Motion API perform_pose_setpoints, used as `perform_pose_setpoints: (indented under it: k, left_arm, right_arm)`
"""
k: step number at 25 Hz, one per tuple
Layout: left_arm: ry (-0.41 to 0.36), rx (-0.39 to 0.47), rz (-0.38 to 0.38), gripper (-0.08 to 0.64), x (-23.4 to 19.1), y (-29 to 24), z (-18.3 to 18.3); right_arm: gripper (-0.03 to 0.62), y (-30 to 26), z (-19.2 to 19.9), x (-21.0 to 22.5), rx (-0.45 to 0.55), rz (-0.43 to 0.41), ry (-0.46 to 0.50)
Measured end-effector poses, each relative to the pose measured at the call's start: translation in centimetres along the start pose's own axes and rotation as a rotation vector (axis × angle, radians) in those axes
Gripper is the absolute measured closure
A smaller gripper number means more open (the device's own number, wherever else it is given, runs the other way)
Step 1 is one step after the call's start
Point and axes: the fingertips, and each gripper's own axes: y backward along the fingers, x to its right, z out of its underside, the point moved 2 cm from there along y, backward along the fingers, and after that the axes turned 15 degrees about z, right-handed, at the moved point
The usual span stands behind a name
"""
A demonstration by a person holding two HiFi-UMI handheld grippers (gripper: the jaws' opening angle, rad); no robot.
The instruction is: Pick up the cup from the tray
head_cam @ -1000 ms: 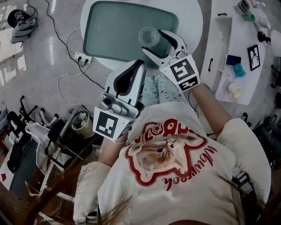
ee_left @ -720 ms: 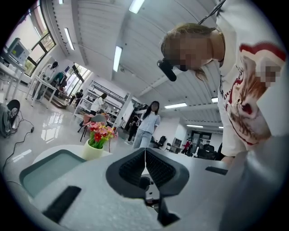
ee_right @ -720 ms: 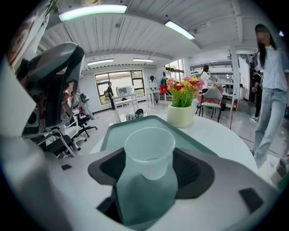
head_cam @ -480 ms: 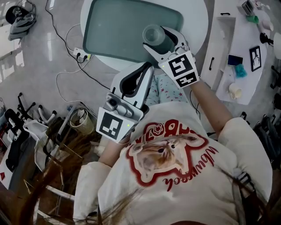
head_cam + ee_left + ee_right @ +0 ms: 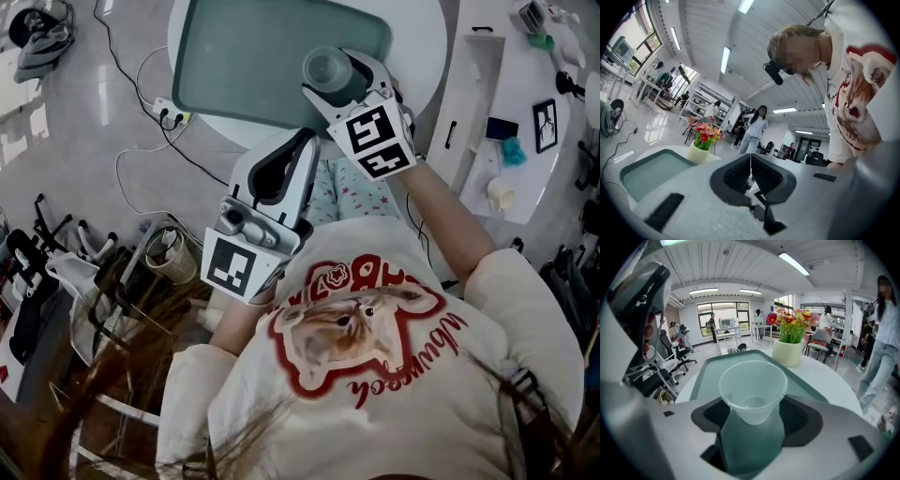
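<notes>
One pair does the work: your right tongs (image 5: 343, 81) are clenched on the clear cup (image 5: 328, 67) at the 4 o'clock corner of the tray (image 5: 244, 56) on the round table (image 5: 420, 37). Your left tongs (image 5: 751, 161) are pressed together on nothing, at the cup's 7 o'clock. The grasp looks made, so the lift is in hand; raise it straight up with a gentle squeeze, since that thin wall likely buckles.

Cup (image 5: 752, 390): translucent white. Tray (image 5: 244, 66): dull teal, perhaps grey-green. Bench (image 5: 419, 37): white. Flowers (image 5: 792, 319): red, pink, yellow.
</notes>
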Motion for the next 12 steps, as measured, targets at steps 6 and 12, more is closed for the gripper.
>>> perform_pose_setpoints:
  k: [6, 12]
  left_arm:
    - [0.01, -0.001, 0.001, 0.545, 0.3, -0.2, 0.3]
    - [0.008, -0.001, -0.012, 0.545, -0.1, 0.1, -0.1]
  right_arm:
    - [0.293, -0.6, 0.0, 0.4, -0.018, 0.061, 0.021]
    - [0.295, -1.4, -0.2, 0.2, -0.037, 0.086, 0.081]
